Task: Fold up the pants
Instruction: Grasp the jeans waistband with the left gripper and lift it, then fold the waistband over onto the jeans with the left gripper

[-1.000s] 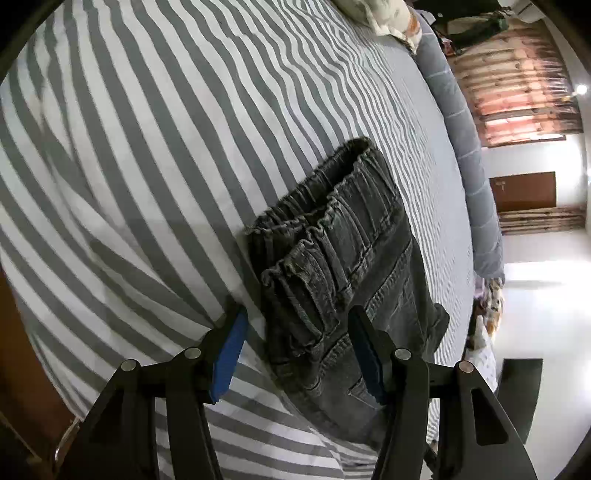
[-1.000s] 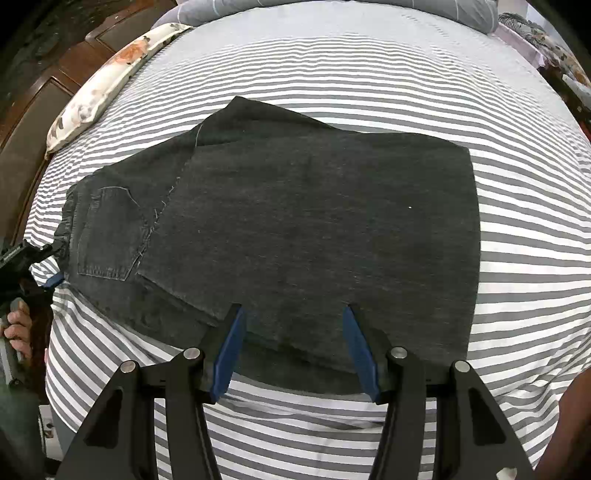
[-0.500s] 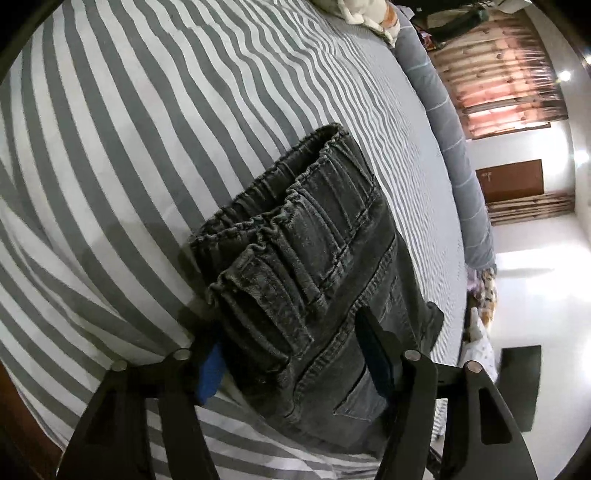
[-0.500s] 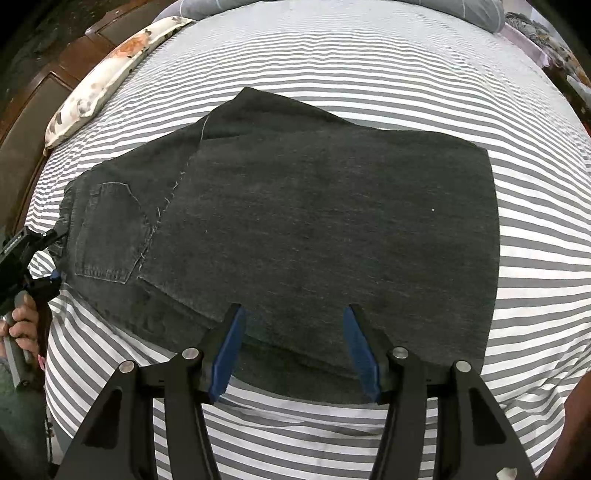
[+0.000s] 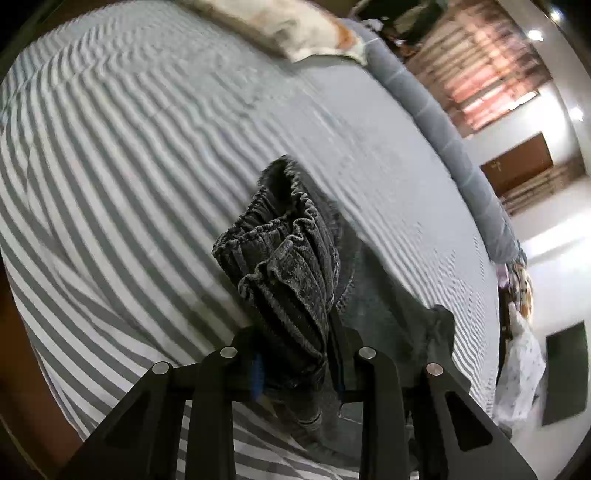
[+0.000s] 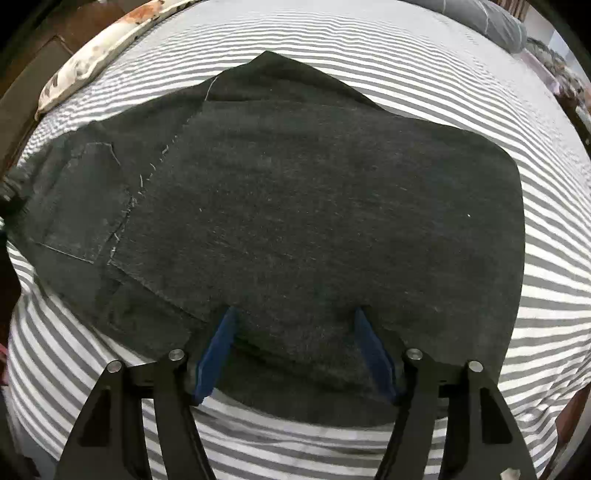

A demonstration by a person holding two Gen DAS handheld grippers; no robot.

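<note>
Jaws: left gripper (image 5: 295, 354) just clenched on pants (image 6: 295, 206) waistband | right gripper (image 6: 293, 347) widening, released over near edge

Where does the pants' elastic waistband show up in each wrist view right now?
Left wrist: waistband center, bunched and pinched in the left gripper.
Right wrist: only its end at the far left edge, blurred.
Shared landmark: floral pillow on the striped bed.
</note>
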